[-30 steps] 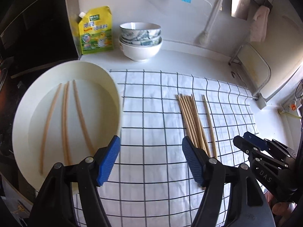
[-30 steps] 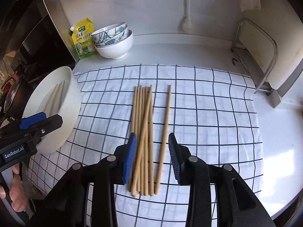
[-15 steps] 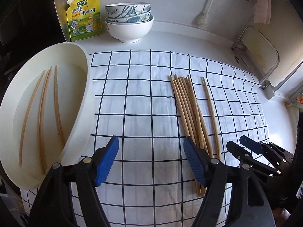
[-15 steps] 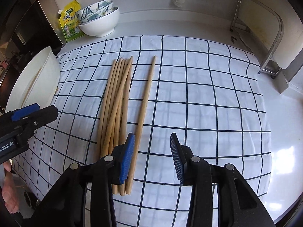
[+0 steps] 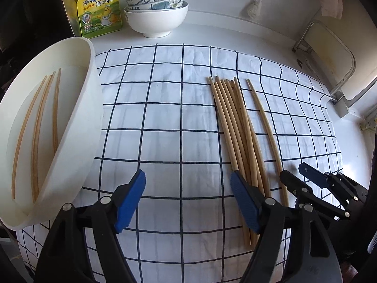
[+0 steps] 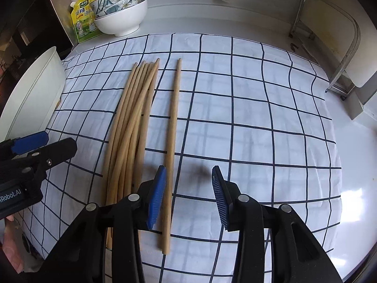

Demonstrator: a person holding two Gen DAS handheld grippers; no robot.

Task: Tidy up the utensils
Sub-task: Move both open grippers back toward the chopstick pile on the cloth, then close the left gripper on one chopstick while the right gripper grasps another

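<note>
A bundle of several wooden chopsticks (image 5: 235, 129) (image 6: 132, 129) lies on the checked cloth (image 5: 165, 118), with a single chopstick (image 5: 266, 127) (image 6: 173, 118) apart on its right. Three more chopsticks (image 5: 35, 129) rest inside the white basin (image 5: 89, 118) (image 6: 35, 89) at the left. My left gripper (image 5: 187, 179) (image 6: 35, 151) hangs over bare cloth left of the bundle; its jaws are opening with nothing between them. My right gripper (image 6: 188, 172) (image 5: 297, 176) is open low over the cloth. The single chopstick's near end runs between its jaws, close to the left pad (image 6: 156, 195).
Stacked bowls (image 5: 155, 11) and a yellow seasoning pouch (image 5: 100, 9) stand at the back left by the wall. A metal rack (image 5: 329, 59) stands at the back right. A hand (image 6: 9, 247) shows at the lower left edge of the right wrist view.
Both grippers have come down toward the cloth. The left one shifted right, away from the basin, and its jaws stand a little wider. The right one now straddles the single chopstick.
</note>
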